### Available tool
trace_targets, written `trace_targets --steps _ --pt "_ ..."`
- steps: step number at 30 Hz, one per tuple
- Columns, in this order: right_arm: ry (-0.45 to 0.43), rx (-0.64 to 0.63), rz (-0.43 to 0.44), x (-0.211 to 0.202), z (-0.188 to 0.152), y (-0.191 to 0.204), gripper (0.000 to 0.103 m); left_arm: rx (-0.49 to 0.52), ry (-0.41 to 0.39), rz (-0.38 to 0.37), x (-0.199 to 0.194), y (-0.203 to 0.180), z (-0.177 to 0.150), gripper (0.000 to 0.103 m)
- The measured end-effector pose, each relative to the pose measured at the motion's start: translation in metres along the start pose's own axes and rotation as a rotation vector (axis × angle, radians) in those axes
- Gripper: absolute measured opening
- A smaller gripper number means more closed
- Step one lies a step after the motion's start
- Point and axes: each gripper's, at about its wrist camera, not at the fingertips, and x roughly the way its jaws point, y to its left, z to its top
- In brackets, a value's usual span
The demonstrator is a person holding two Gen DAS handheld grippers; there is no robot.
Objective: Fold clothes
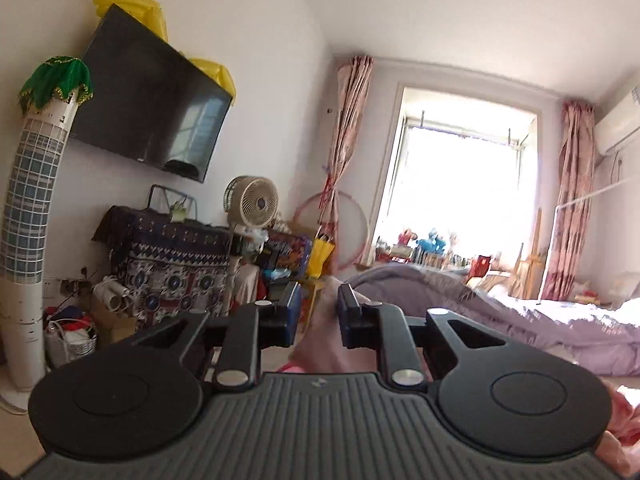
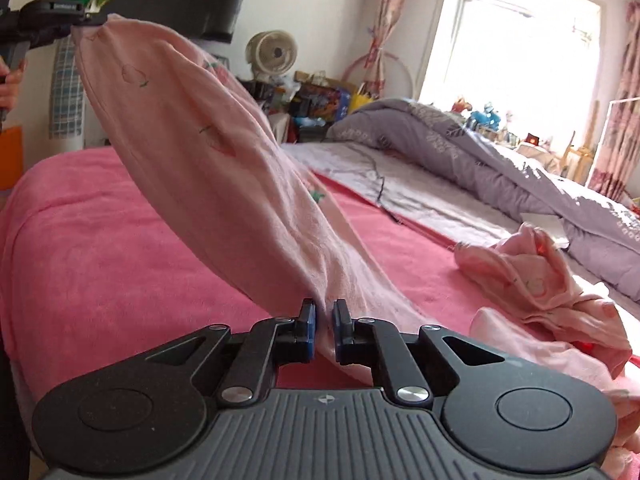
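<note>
A light pink garment with small fruit prints hangs stretched in the air above the bed. My right gripper is shut on its lower end, with cloth pinched between the blue pads. My left gripper holds the other end high at the upper left, and a hand grips its handle. In the left wrist view, the left gripper has pink cloth between its fingers, which droops down below them.
A pink blanket covers the near part of the bed, with a crumpled pink garment at right. A purple quilt is bunched behind. Past the bed stand a tower fan, a wall TV and cluttered furniture.
</note>
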Motion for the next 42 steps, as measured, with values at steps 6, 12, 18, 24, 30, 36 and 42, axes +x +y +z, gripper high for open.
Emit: trace_targets --steps 6,12,18,24,30,36,42 --pt "0.053 -0.078 0.033 0.003 -0.013 0.016 0.017 -0.125 0.287 0.200 0.022 0.072 -0.065 0.023" --pt "-0.059 -0.022 0.115 -0.011 0.017 0.002 0.056 -0.202 0.330 0.119 0.028 0.093 -0.064 0.019" --pt "0.100 0.033 0.085 0.065 0.060 -0.013 0.061 -0.043 0.372 -0.074 0.030 0.047 -0.057 0.055" --pt "0.188 0.113 0.144 0.111 0.049 -0.001 0.037 0.203 0.382 -0.139 0.025 -0.002 -0.070 0.072" --pt "0.100 0.177 0.102 0.092 0.058 -0.008 0.005 0.274 0.385 -0.109 0.026 -0.019 -0.083 0.074" --pt "0.002 0.278 0.030 0.080 0.079 -0.040 0.003 0.218 0.387 -0.053 0.028 -0.002 -0.080 0.083" --pt "0.125 0.302 0.152 0.097 0.072 -0.047 0.035 0.110 0.404 -0.012 0.033 0.030 -0.075 0.088"
